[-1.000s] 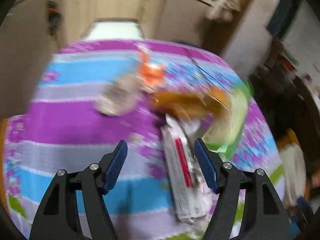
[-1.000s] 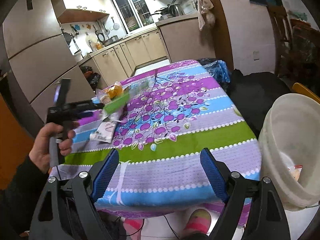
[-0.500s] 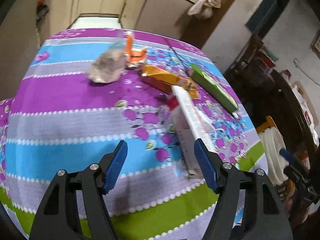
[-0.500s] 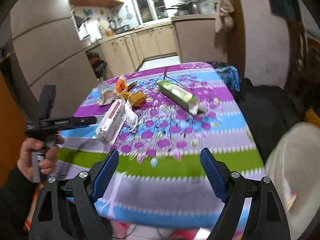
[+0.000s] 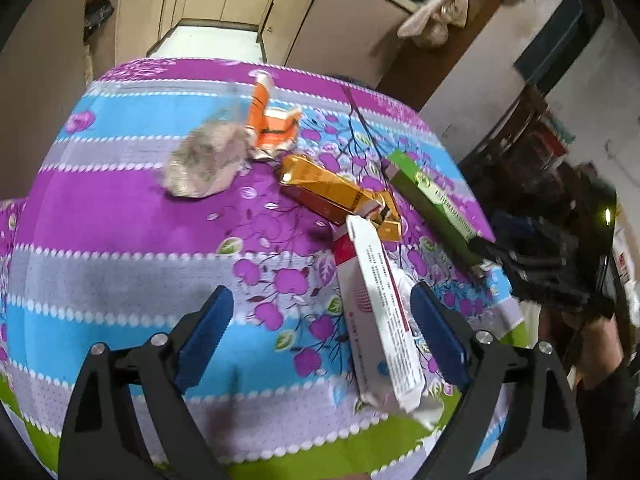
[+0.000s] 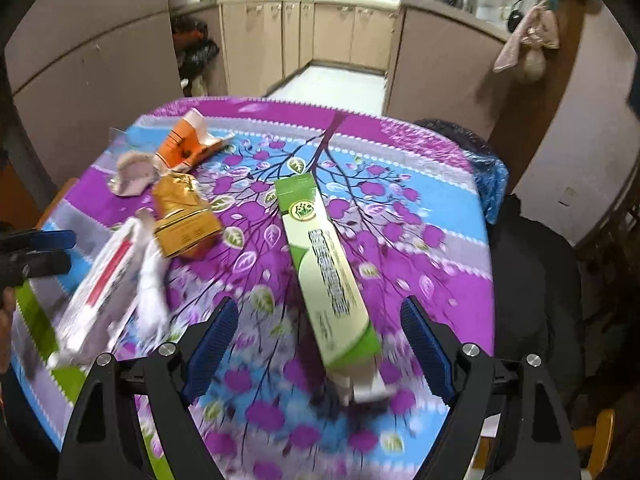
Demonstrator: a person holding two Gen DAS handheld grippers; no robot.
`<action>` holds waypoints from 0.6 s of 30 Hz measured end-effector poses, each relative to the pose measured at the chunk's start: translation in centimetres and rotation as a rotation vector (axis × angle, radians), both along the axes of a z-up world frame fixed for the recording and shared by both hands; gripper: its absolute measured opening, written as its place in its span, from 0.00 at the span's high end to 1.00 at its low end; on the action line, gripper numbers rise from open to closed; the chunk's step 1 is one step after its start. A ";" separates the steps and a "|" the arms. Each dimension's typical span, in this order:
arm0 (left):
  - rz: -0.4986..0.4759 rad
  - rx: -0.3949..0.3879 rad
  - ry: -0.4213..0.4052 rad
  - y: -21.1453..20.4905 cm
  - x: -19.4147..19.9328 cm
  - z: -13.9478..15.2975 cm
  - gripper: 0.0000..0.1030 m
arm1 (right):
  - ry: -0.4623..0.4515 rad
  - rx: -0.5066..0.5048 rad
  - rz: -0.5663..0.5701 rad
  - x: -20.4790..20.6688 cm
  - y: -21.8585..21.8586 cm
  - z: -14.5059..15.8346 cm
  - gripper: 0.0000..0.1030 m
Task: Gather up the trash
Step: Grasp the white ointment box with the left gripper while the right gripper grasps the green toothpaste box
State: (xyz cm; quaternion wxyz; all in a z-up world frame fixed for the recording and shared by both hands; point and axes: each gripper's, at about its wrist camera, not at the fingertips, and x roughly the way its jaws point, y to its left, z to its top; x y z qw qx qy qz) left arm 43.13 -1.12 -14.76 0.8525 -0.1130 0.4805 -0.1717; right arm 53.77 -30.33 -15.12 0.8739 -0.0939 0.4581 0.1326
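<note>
Trash lies scattered over the patterned tablecloth that fills both views; none of it is gripped.

Left gripper: jaws spread wide, blue pads clear of any item, low in the left wrist frame. A long white carton with a red stripe lies between the pads, close to the right-hand one; whether it touches that pad cannot be told. Its near end reaches toward the green band at the cloth's lower edge. Above it, at frame centre, a gold and orange box lies diagonally, its lower end meeting the top of the white carton. To the upper left of that box sit a crumpled orange and white wrapper and, left of it, a crumpled greyish plastic wad. A long green carton runs diagonally along the right of the frame.

Right gripper: jaws likewise spread wide and holding nothing, low in the right wrist frame. The long green carton lies lengthwise between the pads, its near end blurred and close to the fingertip line. At left of the frame lie the gold and orange box and the white carton, the latter blurred. The orange wrapper and the greyish wad occupy the upper left. Beige kitchen cabinets fill the top of the frame.
</note>
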 end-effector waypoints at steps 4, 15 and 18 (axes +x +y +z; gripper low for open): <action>-0.048 0.084 -0.010 -2.8 0.2 -0.5 0.16 | 0.026 -0.042 0.025 1.8 1.3 -1.2 0.19; -0.098 0.199 -0.027 -3.9 -0.4 -2.7 0.49 | 0.069 -0.099 -0.016 3.6 1.5 -3.4 0.60; -0.100 0.188 -0.039 -2.6 -0.9 -2.7 0.57 | 0.047 -0.075 -0.051 2.6 1.2 -3.3 0.62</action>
